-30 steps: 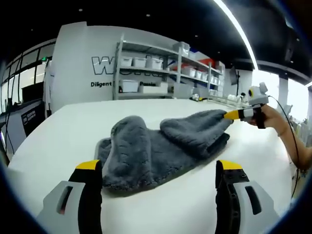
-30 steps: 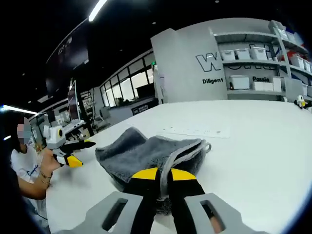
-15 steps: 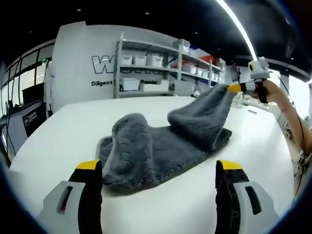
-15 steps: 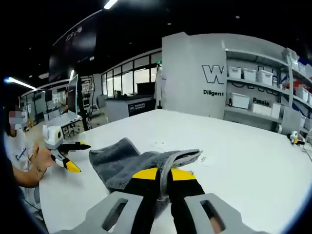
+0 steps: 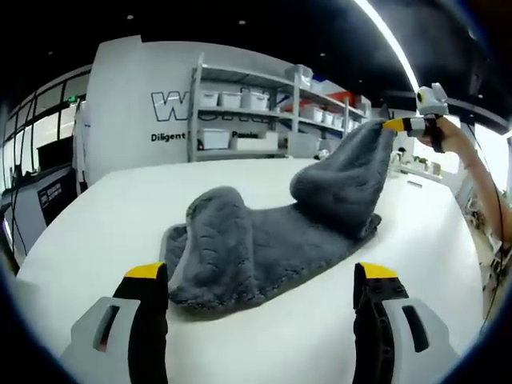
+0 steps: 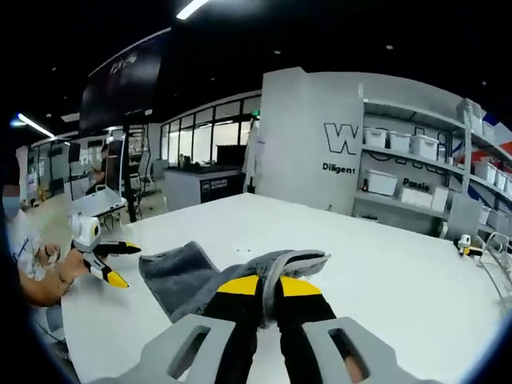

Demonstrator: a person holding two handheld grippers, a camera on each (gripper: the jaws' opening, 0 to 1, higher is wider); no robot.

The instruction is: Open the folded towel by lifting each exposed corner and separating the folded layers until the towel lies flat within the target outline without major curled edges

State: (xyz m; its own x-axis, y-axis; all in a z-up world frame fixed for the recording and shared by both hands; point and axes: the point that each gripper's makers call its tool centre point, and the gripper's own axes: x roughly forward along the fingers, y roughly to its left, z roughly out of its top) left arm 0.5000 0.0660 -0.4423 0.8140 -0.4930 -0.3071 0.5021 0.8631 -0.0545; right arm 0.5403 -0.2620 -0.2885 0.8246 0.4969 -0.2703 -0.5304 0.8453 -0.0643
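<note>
Raised higher than before: towel (image 5: 264,240) corner, clamped in right gripper (image 5: 392,124) at 2 o'clock. Remainder bunched on white table (image 5: 96,216). Left gripper (image 5: 260,308) spread wide, empty, low.

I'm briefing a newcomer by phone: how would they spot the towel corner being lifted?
Find the big white table; a grey fluffy towel lies on it. One end rises in a peak off the table, pinched in the yellow-tipped right gripper. The rest lies rumpled on the surface.
</note>
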